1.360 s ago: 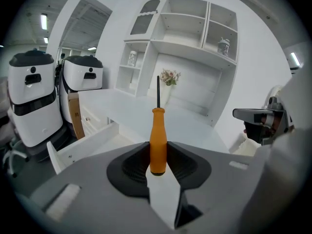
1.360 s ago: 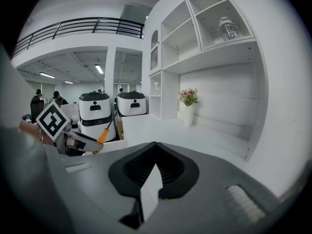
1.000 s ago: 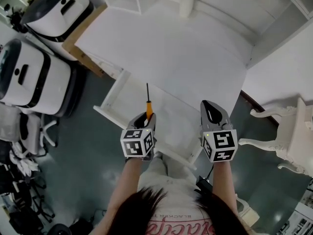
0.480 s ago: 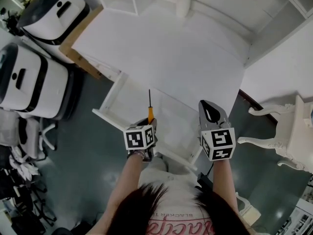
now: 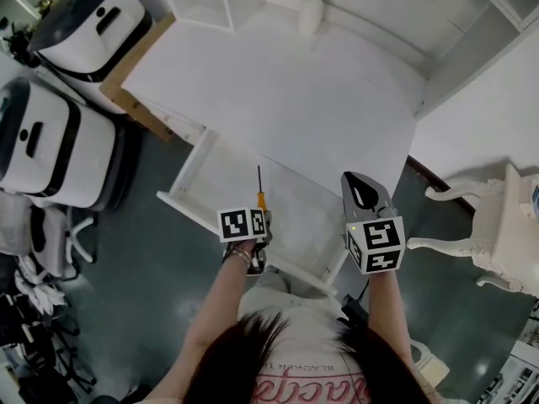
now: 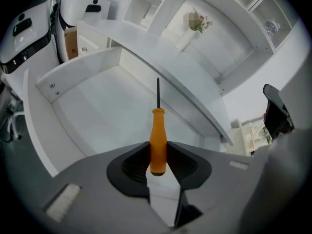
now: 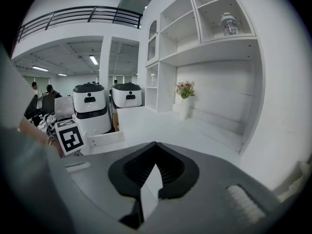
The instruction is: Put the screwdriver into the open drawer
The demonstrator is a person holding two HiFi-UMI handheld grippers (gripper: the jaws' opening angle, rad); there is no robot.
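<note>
Two grippers are in play, and against a second ago only one differs: our left gripper (image 5: pixel 258 215) has sunk toward the open drawer (image 5: pixel 187 173) and tipped more steeply down, so its marker cube now turns its top face to the head view, while our right gripper (image 5: pixel 364 183) has kept its place beside it. We count one screwdriver (image 5: pixel 260 195), and it is where it was in the grip. In the left gripper view, the left gripper (image 6: pixel 157 158) is clamped on the lower end of the orange handle of the screwdriver (image 6: pixel 158 139), a pad pressing on either side. The thin dark shaft points straight ahead, away from us. It hangs over the bare white inside of the drawer (image 6: pixel 43 112), held in the air and not yet lying on the drawer's floor. In its own view, the right gripper (image 7: pixel 152 171) has its jaws drawn together at the tips with nothing between them. We count one drawer, pulled out from under one white desk (image 5: pixel 295 82). One vase of flowers (image 5: pixel 310 10) stands at the desk's far edge, and we see it again from the right gripper view (image 7: pixel 185 106). Two white machines (image 5: pixel 91 15) (image 5: pixel 42 141) stand on the dark floor to our left, and one white chair (image 5: pixel 505 236) stands to our right.
</note>
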